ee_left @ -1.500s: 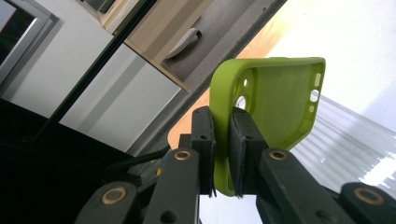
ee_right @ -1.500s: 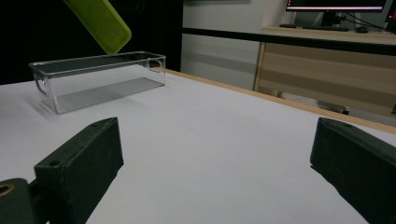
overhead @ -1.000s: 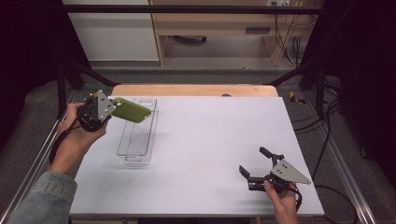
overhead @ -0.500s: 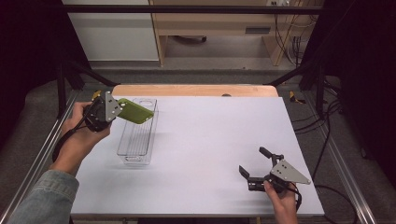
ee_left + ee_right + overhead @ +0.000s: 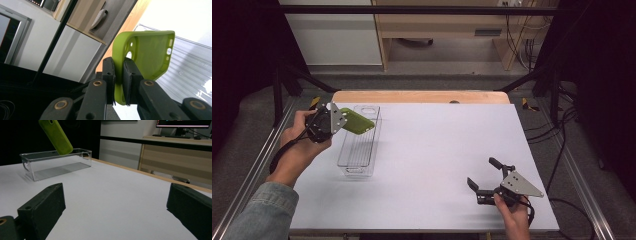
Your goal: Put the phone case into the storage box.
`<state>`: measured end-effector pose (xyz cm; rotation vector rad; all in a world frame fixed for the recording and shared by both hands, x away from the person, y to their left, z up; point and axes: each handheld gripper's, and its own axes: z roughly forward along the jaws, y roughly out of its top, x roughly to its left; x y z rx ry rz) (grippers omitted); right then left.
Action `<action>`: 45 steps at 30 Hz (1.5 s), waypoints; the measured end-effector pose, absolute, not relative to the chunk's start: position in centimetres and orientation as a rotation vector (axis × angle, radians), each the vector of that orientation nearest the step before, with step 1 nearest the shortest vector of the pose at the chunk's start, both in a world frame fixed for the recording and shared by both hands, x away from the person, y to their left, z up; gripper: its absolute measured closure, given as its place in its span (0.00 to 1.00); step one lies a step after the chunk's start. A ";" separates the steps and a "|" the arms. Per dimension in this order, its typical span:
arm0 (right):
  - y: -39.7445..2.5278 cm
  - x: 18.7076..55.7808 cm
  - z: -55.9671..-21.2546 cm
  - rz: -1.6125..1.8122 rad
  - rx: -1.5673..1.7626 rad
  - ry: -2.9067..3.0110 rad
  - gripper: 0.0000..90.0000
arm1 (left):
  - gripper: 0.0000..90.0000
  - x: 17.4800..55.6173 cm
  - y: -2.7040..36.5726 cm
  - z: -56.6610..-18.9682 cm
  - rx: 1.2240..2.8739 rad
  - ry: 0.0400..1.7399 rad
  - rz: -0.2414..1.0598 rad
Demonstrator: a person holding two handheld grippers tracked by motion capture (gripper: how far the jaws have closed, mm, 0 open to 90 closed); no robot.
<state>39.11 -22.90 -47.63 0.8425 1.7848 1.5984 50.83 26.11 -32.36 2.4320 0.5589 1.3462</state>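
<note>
Green, the one phone case (image 5: pixel 357 122) sits clamped in the left gripper's (image 5: pixel 343 120) jaws above one clear bin (image 5: pixel 358 150); right gripper's (image 5: pixel 485 175) jaws gape wide.

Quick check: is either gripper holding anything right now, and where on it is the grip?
The left gripper is shut on the green phone case, pinching one side wall near its end. The right gripper is open and holds nothing.

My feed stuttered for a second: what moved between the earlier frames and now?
The left gripper, still shut on the green case, drew a little toward the person along the clear bin's left side, keeping the case over the bin's far end. Nothing was taken or let go. The right gripper stayed open and still on the table; the bin has not shifted.
</note>
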 end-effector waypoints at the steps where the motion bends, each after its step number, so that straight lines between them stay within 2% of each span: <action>1: -22.9 39.1 -47.6 1.599 0.843 1.785 0.02 | 0.90 50.9 26.0 -32.4 2.435 0.554 1.349; 45: -22.9 39.1 -47.6 1.603 0.841 1.786 0.02 | 0.90 53.6 23.6 -34.7 2.599 0.427 1.394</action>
